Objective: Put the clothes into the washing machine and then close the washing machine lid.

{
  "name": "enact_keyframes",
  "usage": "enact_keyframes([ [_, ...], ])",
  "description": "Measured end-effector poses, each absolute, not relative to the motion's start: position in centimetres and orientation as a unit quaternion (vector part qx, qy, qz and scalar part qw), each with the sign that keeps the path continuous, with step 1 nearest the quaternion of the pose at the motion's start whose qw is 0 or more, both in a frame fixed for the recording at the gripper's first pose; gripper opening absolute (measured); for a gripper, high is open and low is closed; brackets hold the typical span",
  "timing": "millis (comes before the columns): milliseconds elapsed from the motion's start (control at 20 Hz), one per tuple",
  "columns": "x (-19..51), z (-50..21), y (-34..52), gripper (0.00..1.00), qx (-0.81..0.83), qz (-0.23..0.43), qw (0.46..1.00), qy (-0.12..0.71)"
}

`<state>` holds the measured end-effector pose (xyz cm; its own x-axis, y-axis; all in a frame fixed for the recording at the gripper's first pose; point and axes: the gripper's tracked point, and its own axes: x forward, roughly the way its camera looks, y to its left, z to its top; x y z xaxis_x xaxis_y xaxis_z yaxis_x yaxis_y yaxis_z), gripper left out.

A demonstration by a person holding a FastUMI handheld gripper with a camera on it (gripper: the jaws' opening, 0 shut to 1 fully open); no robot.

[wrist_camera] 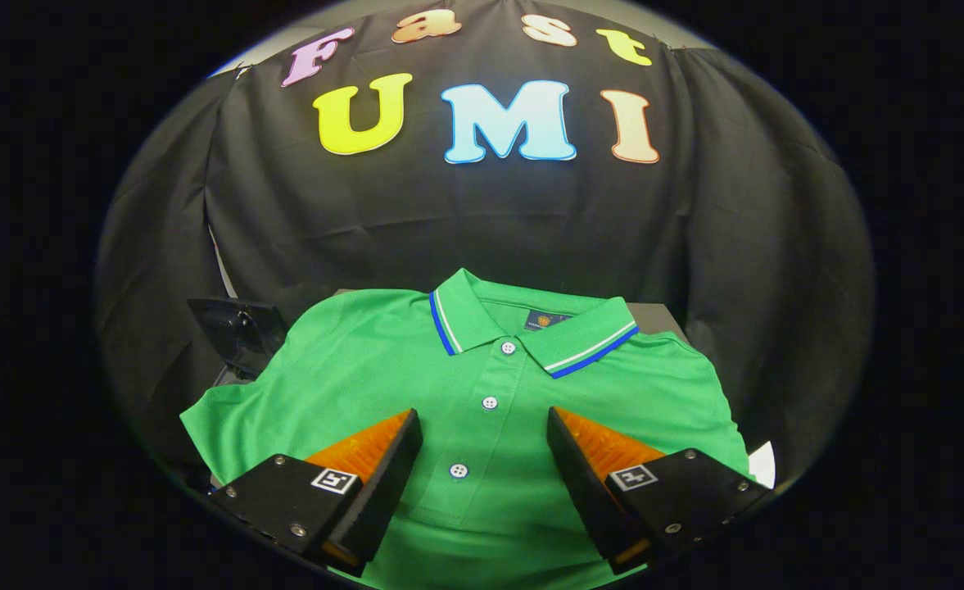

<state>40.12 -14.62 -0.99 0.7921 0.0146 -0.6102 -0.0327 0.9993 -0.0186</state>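
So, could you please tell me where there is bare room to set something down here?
Hardly any: the shirt covers the surface. Only a grey strip shows behind its collar. The open tongs hover over the placket.

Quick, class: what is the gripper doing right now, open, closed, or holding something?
Gripper: open, holding nothing; its fingers are spread over the green polo shirt, one on each side of the button placket.

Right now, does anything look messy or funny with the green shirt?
Nothing stands out. The green polo shirt lies flat and face up, collar neat, buttons done up. The gripper is open above it, one finger on each side of the button strip, holding nothing. A shiny black object pokes out behind one sleeve; I can't tell what it is.
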Motion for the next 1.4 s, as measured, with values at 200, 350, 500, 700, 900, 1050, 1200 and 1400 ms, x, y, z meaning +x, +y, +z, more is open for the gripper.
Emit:
enact_keyframes([
  [200, 40.1, -0.9, -13.9, 0.81, -0.013, 0.015, 0.948, 0.318],
  [350, 40.1, -0.9, -13.4, 0.58, -0.008, 0.028, 0.949, 0.314],
  [500, 40.4, -0.9, -13.2, 0.15, 0.017, 0.042, 0.951, 0.306],
  [700, 40.4, -0.6, -13.3, 0.0, 0.066, 0.039, 0.951, 0.298],
  [900, 40.1, 1.2, -13.1, 0.0, 0.118, 0.033, 0.951, 0.283],
  [1050, 40.2, 4.0, -12.0, 0.0, 0.114, 0.04, 0.959, 0.256],
  [1200, 40.0, 6.3, -10.7, 0.0, 0.119, 0.046, 0.964, 0.234],
  [1400, 39.9, 8.9, -7.8, 0.0, 0.115, 0.06, 0.969, 0.209],
])
